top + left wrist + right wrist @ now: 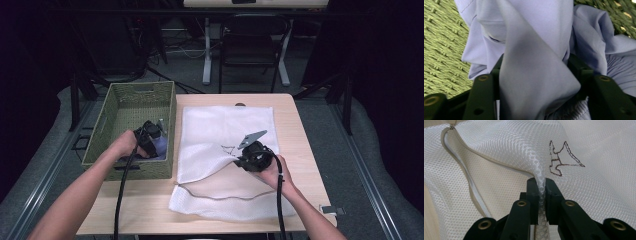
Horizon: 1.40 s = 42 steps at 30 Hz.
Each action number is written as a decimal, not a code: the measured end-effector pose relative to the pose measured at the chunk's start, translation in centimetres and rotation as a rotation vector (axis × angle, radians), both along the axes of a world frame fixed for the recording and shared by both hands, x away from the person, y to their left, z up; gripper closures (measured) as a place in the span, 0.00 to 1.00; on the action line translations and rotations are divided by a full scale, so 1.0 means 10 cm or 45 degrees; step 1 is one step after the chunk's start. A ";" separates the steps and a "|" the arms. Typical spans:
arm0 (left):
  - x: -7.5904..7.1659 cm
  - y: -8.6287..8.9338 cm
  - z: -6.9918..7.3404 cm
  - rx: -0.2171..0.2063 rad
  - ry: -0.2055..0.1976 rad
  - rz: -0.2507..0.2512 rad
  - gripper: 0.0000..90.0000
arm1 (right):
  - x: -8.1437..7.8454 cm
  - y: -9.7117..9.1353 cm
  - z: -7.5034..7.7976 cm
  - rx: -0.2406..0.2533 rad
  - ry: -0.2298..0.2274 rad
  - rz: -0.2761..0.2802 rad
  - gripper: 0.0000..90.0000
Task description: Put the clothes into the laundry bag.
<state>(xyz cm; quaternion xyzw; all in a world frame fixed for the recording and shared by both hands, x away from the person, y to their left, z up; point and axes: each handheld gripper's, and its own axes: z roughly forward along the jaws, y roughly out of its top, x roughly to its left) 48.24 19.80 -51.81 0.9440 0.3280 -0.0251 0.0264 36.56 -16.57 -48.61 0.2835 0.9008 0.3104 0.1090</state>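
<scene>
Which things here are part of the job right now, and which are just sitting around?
In the job:
- pale blue cloth garment, between left tongs
- white mesh laundry bag, pinched by right tongs
- green woven basket holding the garment

Lying about:
- black chair behind the light wooden table

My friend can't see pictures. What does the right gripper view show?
The right hand-held gripper pinches a fold of a white mesh laundry bag, lifting it a little. A small brown drawing is on the mesh, and the bag's zipper curves at the left.
</scene>
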 end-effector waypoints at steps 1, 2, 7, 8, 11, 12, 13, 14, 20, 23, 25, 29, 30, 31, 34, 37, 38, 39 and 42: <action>0.00 0.00 0.00 0.000 0.000 0.000 0.54 | 0.00 0.00 0.00 0.000 -0.001 0.001 0.93; 0.00 0.00 0.00 -0.001 -0.004 0.004 0.54 | 0.00 0.00 0.00 0.000 -0.001 0.001 0.93; 0.00 0.04 0.03 -0.008 -0.011 0.003 0.66 | 0.01 -0.01 0.00 -0.001 -0.007 0.011 0.93; 0.00 0.04 0.02 -0.020 -0.021 0.016 0.68 | 0.01 -0.01 0.00 -0.001 -0.006 0.010 0.93; -0.01 0.05 0.03 -0.028 -0.027 0.021 0.73 | 0.01 -0.01 0.00 0.000 -0.006 0.013 0.93; -0.01 0.06 0.04 -0.030 -0.041 0.016 0.74 | 0.01 -0.01 0.00 0.000 0.000 0.012 0.92; -0.01 0.07 0.04 -0.031 -0.040 0.018 0.75 | 0.02 -0.01 0.00 -0.001 0.000 0.010 0.92; -0.01 0.07 0.04 -0.031 -0.040 0.018 0.76 | 0.02 -0.02 0.00 -0.001 0.001 0.010 0.93; -0.05 0.13 0.11 -0.080 -0.089 0.026 0.81 | 0.02 -0.02 0.01 0.001 -0.003 0.007 0.93; -0.07 0.15 0.14 -0.093 -0.109 0.030 0.82 | 0.02 -0.02 0.01 0.001 -0.003 0.006 0.93; -0.10 0.17 0.18 -0.134 -0.139 0.051 0.82 | 0.02 -0.02 0.01 -0.002 0.001 0.004 0.93; -0.12 0.21 0.22 -0.164 -0.154 0.054 0.82 | 0.02 -0.01 0.01 0.000 0.002 0.001 0.93; -0.13 0.23 0.24 -0.176 -0.163 0.057 0.82 | 0.02 -0.02 0.01 -0.001 0.002 0.000 0.93; -0.13 0.23 0.24 -0.176 -0.163 0.057 0.82 | 0.02 -0.02 0.01 -0.001 0.002 0.000 0.93; -0.16 0.26 0.29 -0.192 -0.189 0.046 0.83 | 0.03 -0.01 0.00 -0.004 0.001 -0.004 0.94; -0.18 0.27 0.33 -0.214 -0.203 0.043 0.83 | 0.03 -0.01 0.00 -0.005 0.001 -0.007 0.94; -0.19 0.28 0.35 -0.222 -0.208 0.038 0.83 | 0.03 -0.01 0.00 -0.006 0.001 -0.007 0.94; -0.20 0.28 0.37 -0.236 -0.220 0.046 0.83 | 0.03 -0.02 0.00 -0.007 0.002 -0.006 0.94; -0.22 0.30 0.41 -0.248 -0.237 0.045 0.84 | 0.03 -0.02 0.00 -0.009 0.000 -0.001 0.94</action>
